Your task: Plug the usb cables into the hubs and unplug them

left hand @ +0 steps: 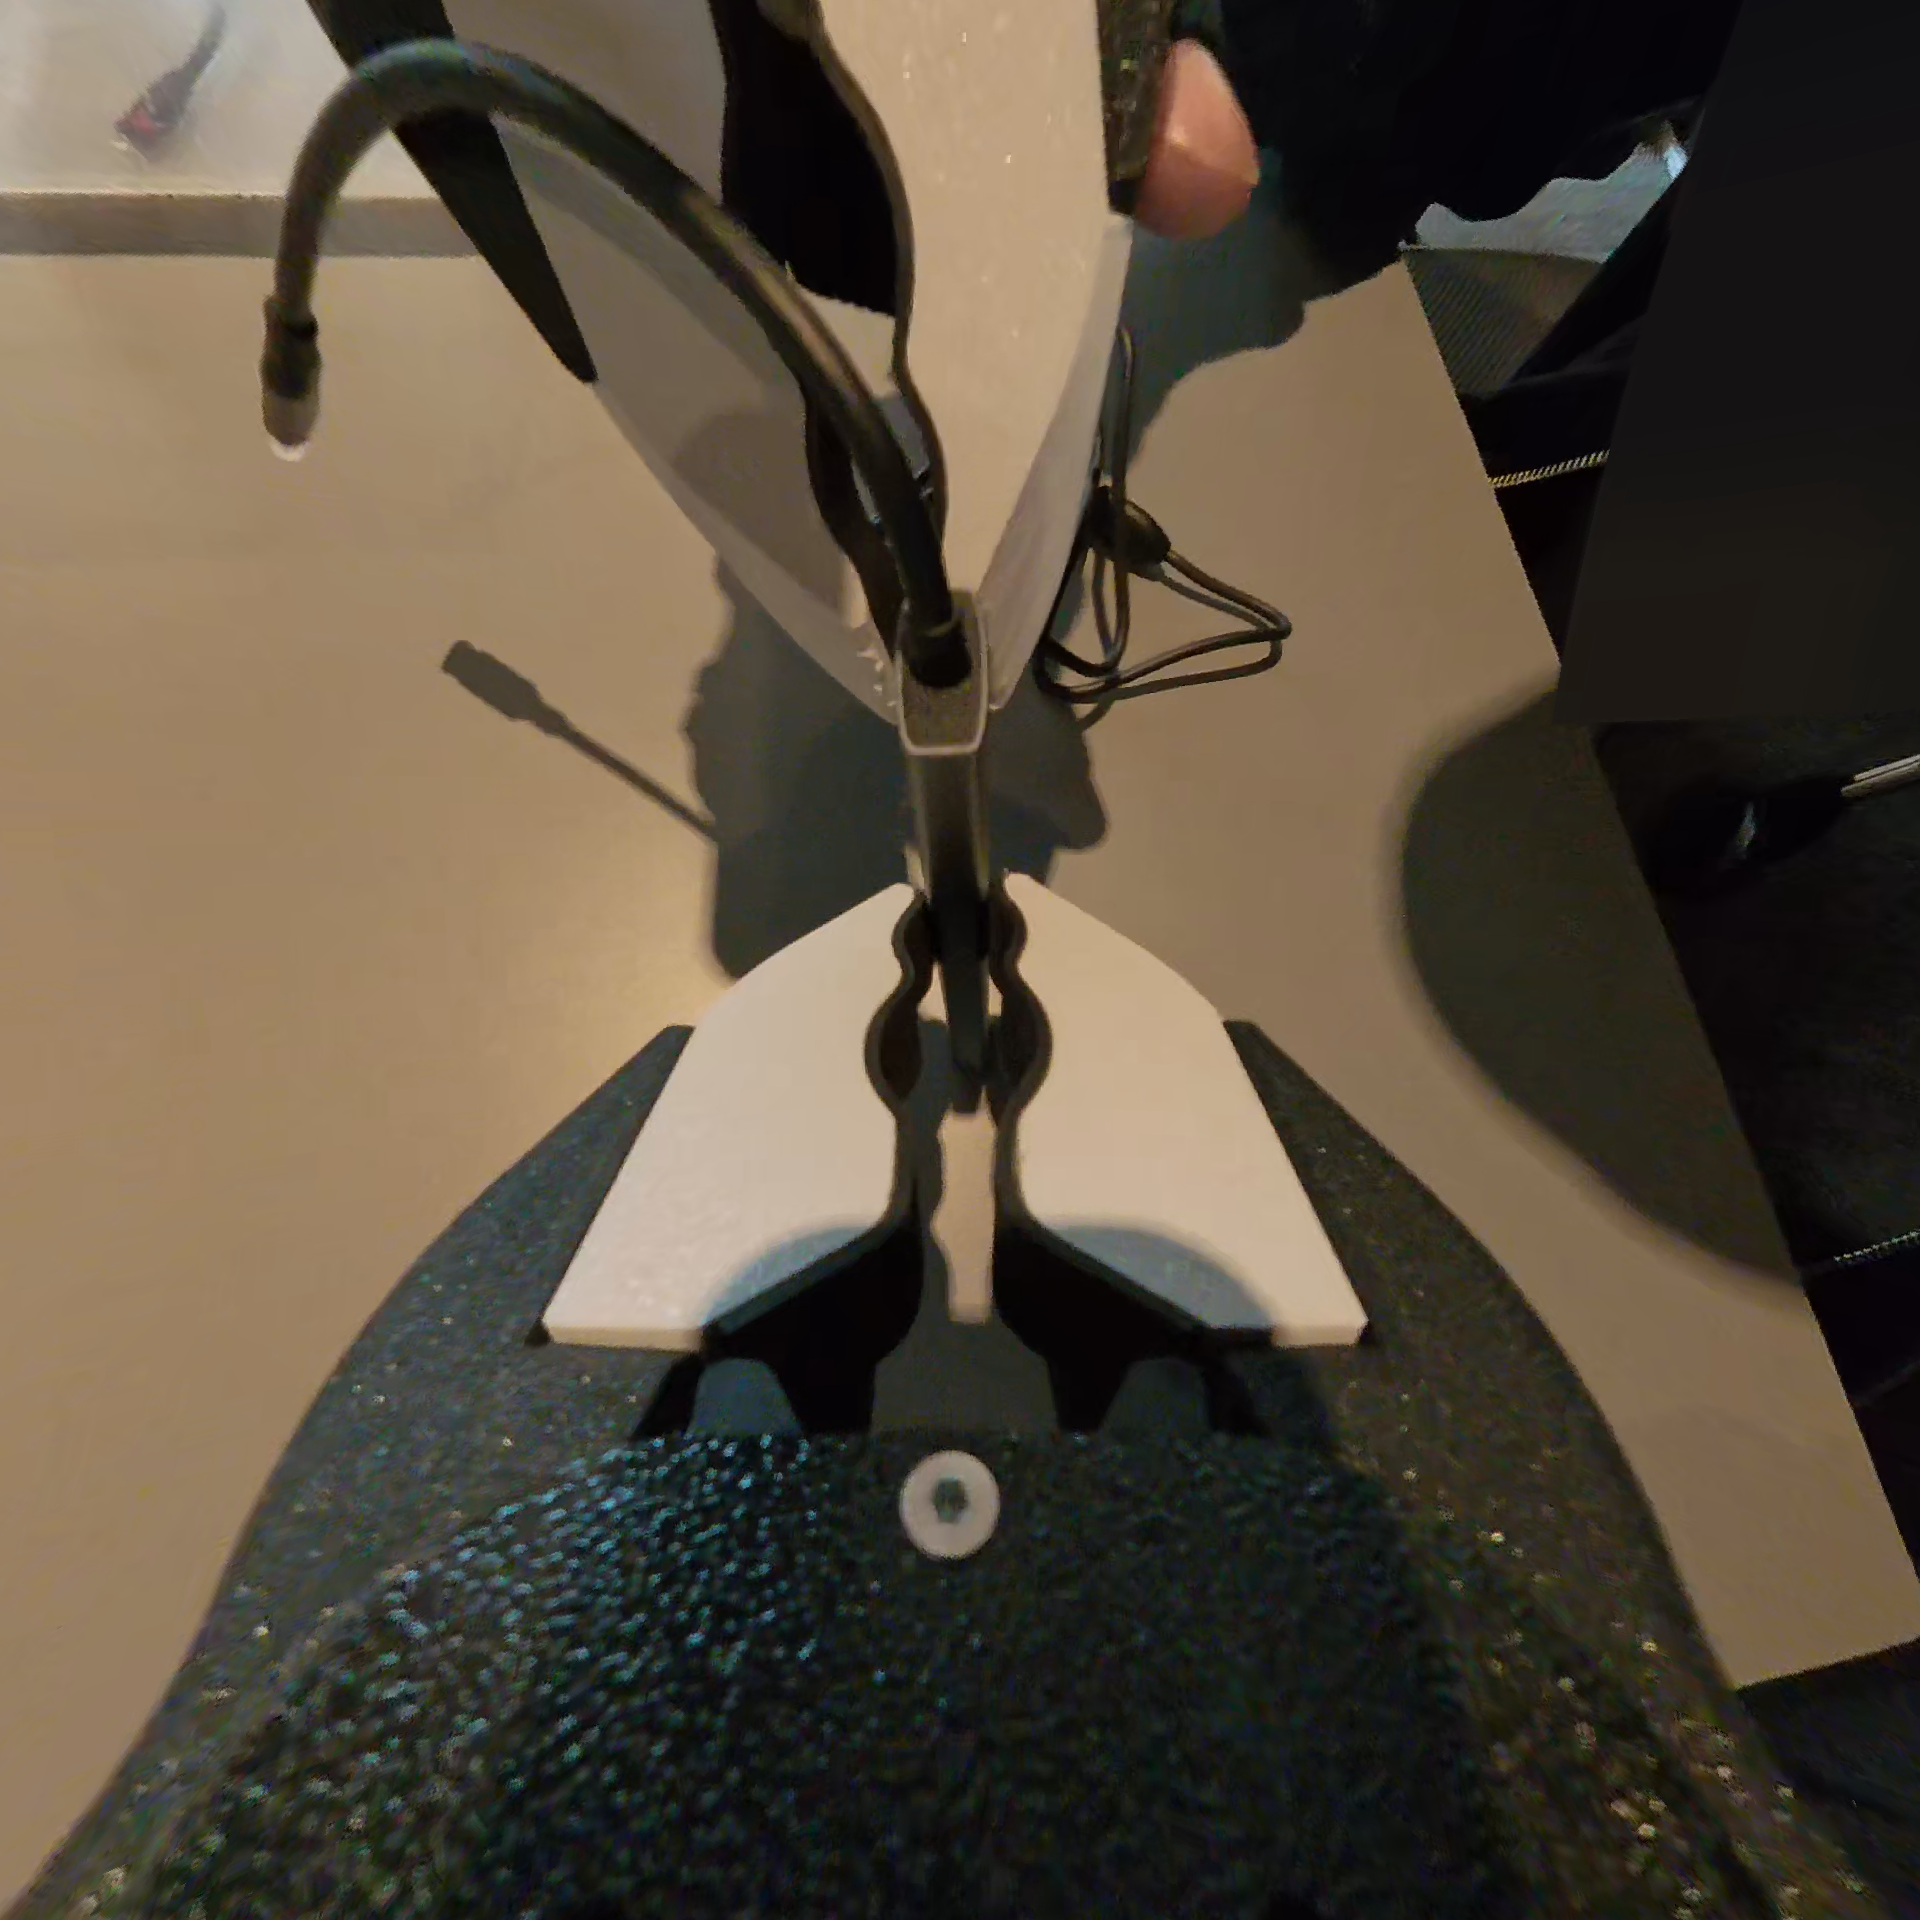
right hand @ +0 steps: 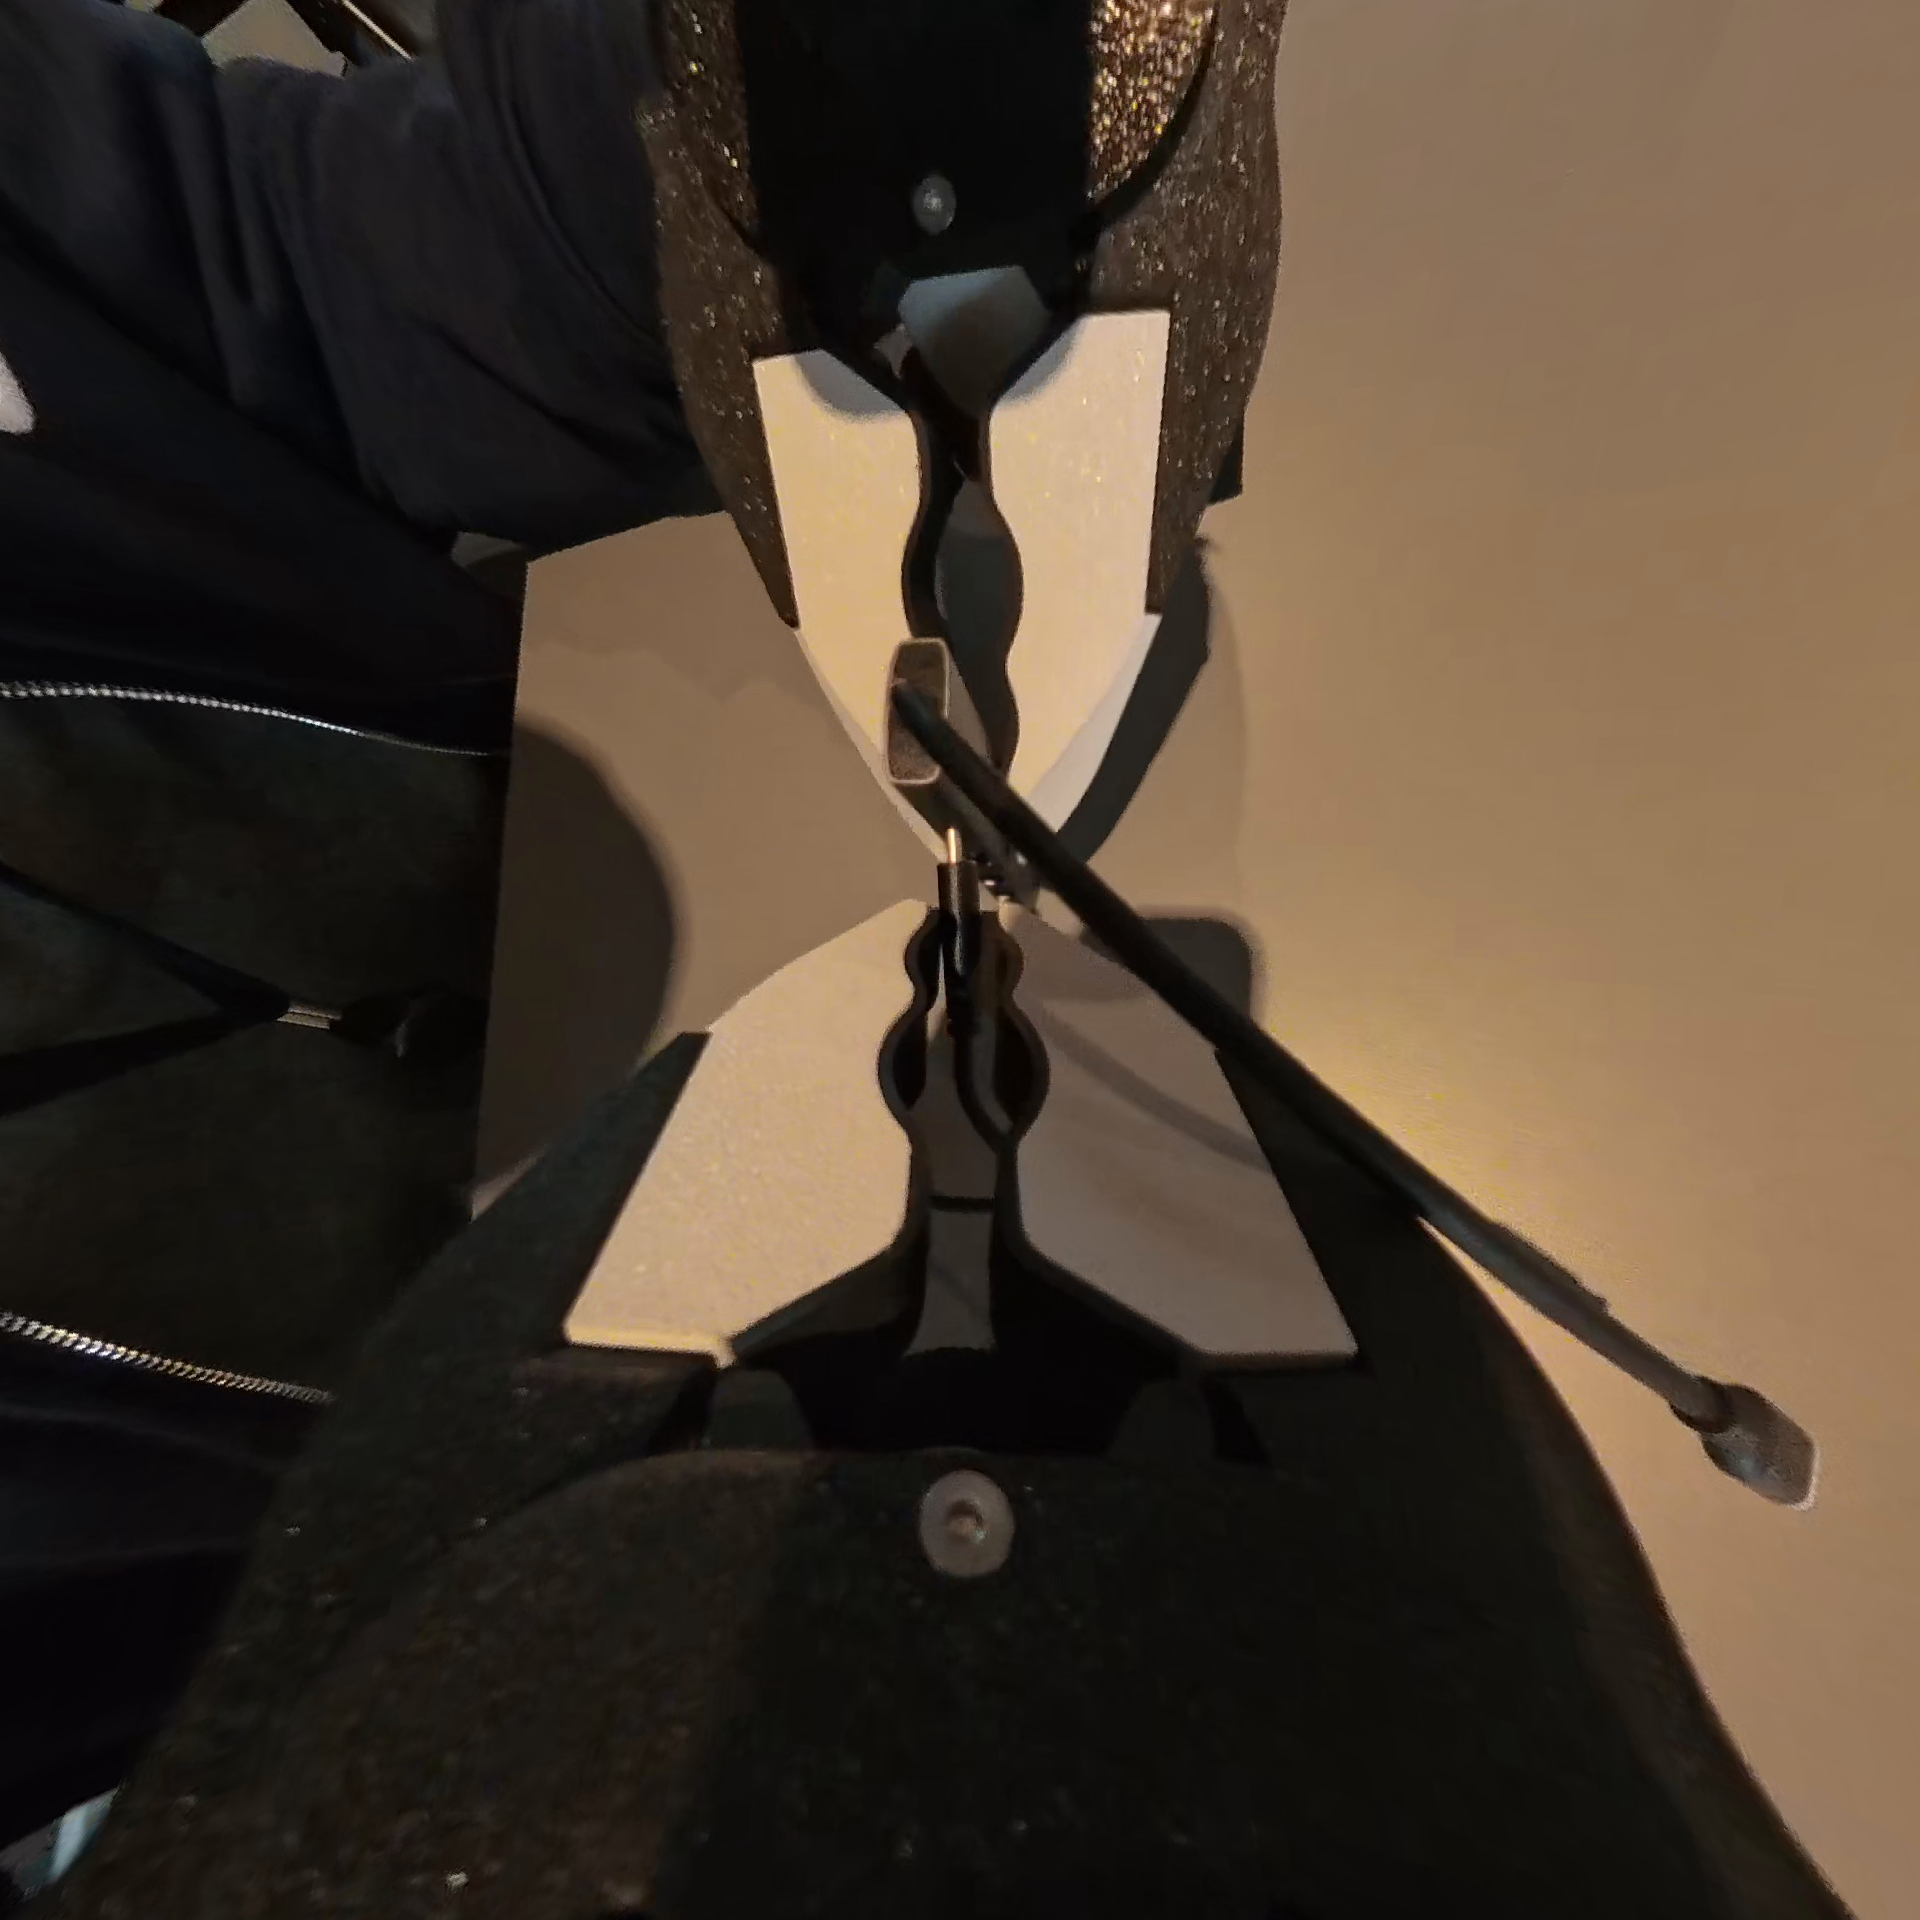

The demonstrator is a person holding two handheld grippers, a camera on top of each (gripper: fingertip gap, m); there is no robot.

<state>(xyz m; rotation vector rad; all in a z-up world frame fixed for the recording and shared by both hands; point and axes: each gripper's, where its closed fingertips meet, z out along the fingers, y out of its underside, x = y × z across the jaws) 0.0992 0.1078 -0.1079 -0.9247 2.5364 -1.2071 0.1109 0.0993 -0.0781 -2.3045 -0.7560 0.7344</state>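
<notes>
Grippers meet nose to nose over a beige table [left hand: 312, 935], hub in one, plug in the other.

At the centre of the left wrist view, the left gripper [left hand: 961, 914] is clamped on the edges of a slim dark hub [left hand: 943, 810], held clear of the table. The hub's thick lead [right hand: 1143, 909] runs stiffly towards the lower right of the right wrist view. There, the right gripper [right hand: 961, 930] is pinched shut on a small USB plug [right hand: 951, 894], whose metal tip sits right at the hub; whether it is seated cannot be told. The plug's thin cable [left hand: 1226, 644] loops at centre right. Both pieces look light and rigid. The plug's moulded body seems the safest hold, since its soft cable would likely bend under a push.
</notes>
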